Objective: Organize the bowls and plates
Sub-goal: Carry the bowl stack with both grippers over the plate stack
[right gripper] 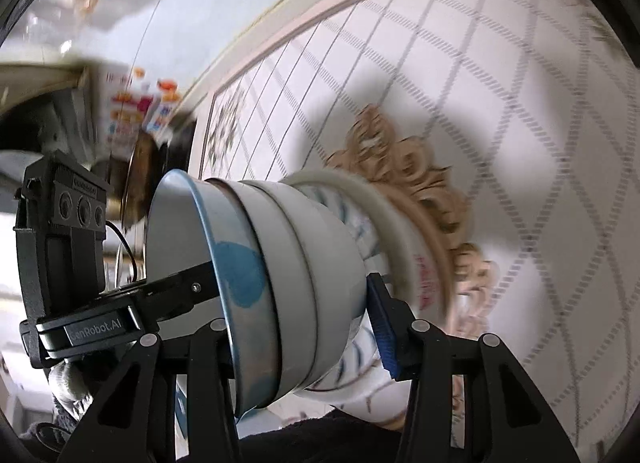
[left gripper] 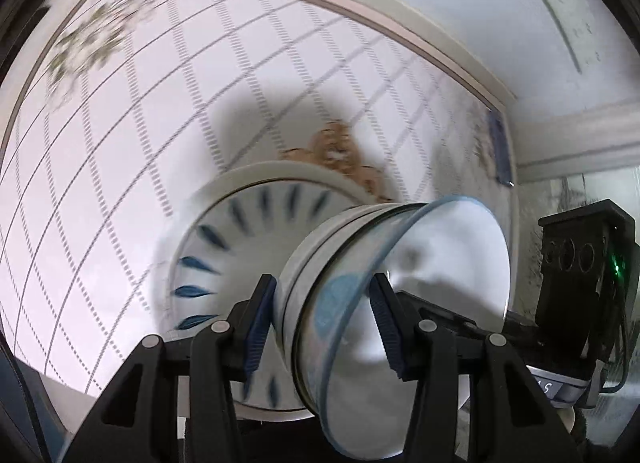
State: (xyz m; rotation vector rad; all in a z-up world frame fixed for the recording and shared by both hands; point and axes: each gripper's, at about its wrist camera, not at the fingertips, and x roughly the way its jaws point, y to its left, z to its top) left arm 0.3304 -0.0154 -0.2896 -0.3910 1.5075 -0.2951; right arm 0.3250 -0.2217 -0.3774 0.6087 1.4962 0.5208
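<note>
Slipping is the main danger now, I think: the stack of nested bowls (right gripper: pixel 288 283) is sitting on the blue-petal plate (left gripper: pixel 224 259), and the whole pile is being carried in the air above the checked tablecloth (left gripper: pixel 168 95) with its brown ornament (right gripper: pixel 404 171). The pile is lying tilted, nearly on its side. Its long axis is running from the plates to the open mouth of the blue-rimmed bowl (left gripper: pixel 420 303). In the right wrist view this mouth is pointing left, away from the ornament; in the left wrist view it is pointing right. Because of this tilt, the bowls could slide out of each other, or off the plate, if one hand is moving faster than the other.

The left gripper (left gripper: pixel 320 319) is pinching the wall of the blue-rimmed bowl, one pad (left gripper: pixel 260 327) outside and one inside. The right gripper (right gripper: pixel 296 319) is straddling the bowls near the plate; one pad (right gripper: pixel 384 327) is lying against the lowest bowl, the other is hidden, so I cannot tell how firmly it is holding. Both pictures are blurred, so a loose grip would be risky.
</note>
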